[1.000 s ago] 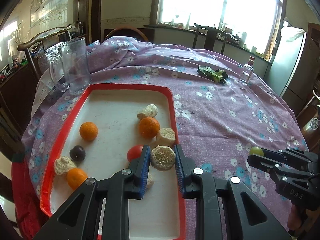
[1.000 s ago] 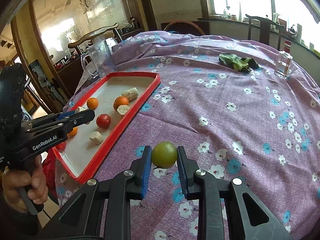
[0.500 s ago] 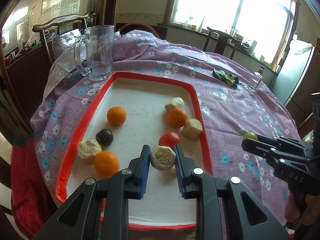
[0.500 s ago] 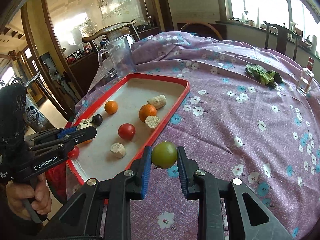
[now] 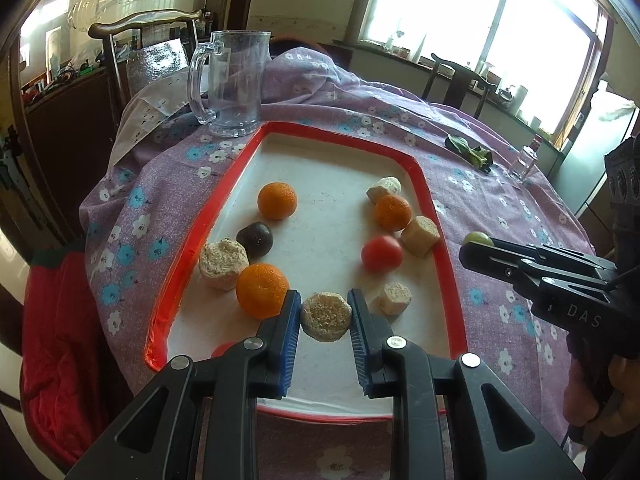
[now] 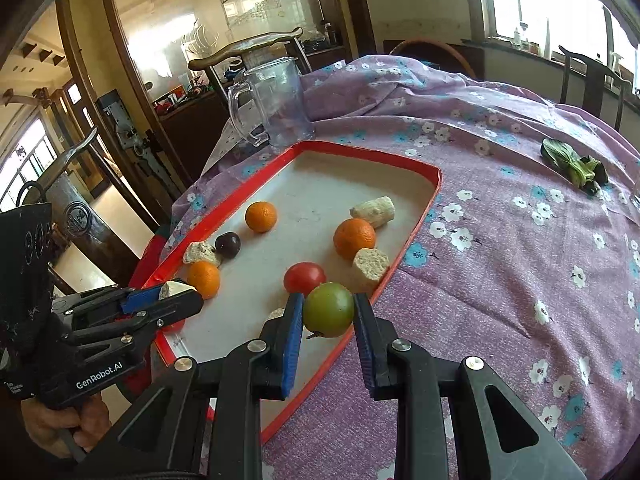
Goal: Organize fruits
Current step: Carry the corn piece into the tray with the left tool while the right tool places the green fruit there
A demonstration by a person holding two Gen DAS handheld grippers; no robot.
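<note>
A red-rimmed white tray [image 5: 236, 168] [image 6: 416, 224] holds oranges [image 5: 277, 201], a red tomato [image 5: 381, 253], a dark plum [image 5: 255, 238] and several beige corn-like chunks [image 5: 221, 258]. My left gripper [image 5: 325, 318] is shut on a beige hexagonal chunk [image 5: 326, 316] above the tray's near end; it also shows in the right wrist view [image 6: 168, 292]. My right gripper [image 6: 327, 312] is shut on a green tomato [image 6: 329, 309] above the tray's right rim; it also shows in the left wrist view [image 5: 476, 242].
A clear glass mug [image 5: 230, 84] stands just beyond the tray's far left corner. A leafy green [image 6: 576, 164] and a small glass bottle [image 5: 524, 160] lie on the purple flowered tablecloth [image 6: 520, 260] to the right. Chairs surround the table.
Both grippers moved left and back over the tray, each still holding its item. The right gripper with the green tomato went from over the cloth to over the tray's right rim.
</note>
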